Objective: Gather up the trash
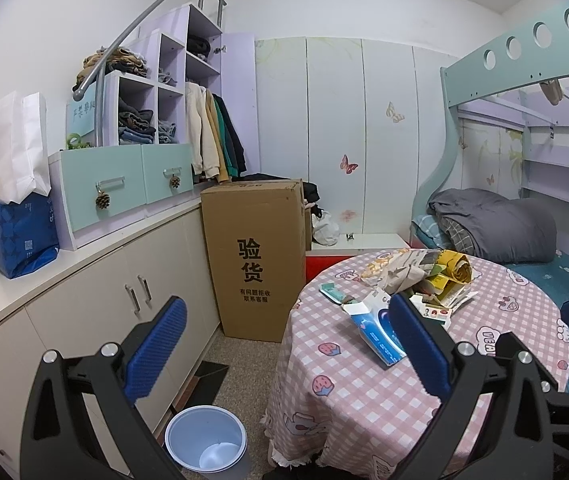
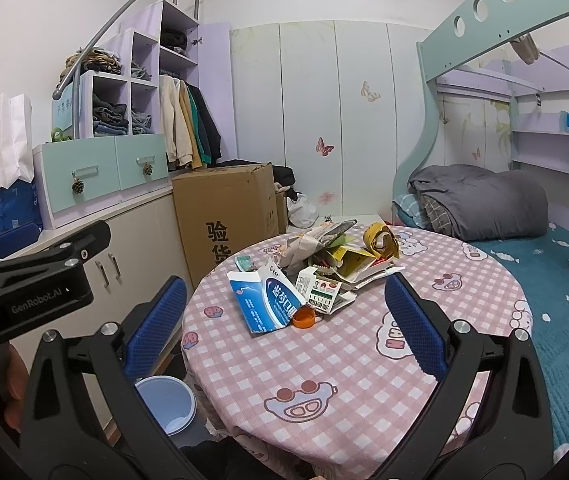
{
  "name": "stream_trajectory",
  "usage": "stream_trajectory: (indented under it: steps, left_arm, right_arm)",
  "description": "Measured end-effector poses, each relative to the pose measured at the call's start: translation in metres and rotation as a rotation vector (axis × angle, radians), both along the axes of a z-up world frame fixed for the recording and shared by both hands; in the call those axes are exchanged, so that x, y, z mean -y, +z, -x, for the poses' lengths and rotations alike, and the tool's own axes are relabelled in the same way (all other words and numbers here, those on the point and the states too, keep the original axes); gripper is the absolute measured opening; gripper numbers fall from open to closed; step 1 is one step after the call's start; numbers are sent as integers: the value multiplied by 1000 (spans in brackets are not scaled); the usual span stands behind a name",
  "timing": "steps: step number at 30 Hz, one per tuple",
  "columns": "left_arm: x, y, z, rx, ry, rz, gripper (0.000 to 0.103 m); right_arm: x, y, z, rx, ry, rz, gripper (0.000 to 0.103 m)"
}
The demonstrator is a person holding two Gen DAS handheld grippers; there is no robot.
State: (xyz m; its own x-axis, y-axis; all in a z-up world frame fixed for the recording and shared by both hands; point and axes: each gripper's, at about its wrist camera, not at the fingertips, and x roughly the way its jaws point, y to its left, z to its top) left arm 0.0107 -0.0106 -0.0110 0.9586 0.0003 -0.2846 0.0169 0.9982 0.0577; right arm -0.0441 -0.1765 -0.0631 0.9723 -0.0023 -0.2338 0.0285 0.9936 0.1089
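Tabletop trash [image 2: 324, 264] untouched; both grippers seemingly wide, empty.

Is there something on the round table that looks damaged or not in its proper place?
Yes. A heap of crumpled wrappers and torn cartons lies on the table. The blue and white box is ripped open, and an orange cap lies loose beside it. The bin stands on the floor.

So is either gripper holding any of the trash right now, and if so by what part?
Nothing is held. The left gripper and right gripper both stand open and empty, short of the trash pile on the table.
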Motion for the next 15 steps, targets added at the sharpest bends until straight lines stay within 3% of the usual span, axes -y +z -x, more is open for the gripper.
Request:
stream_trajectory:
  steps: [15]
  left_arm:
    - [4,-2,-4,-14,-2,-16,99]
  right_arm:
    - [7,-3,-2,-16,-8,-24,97]
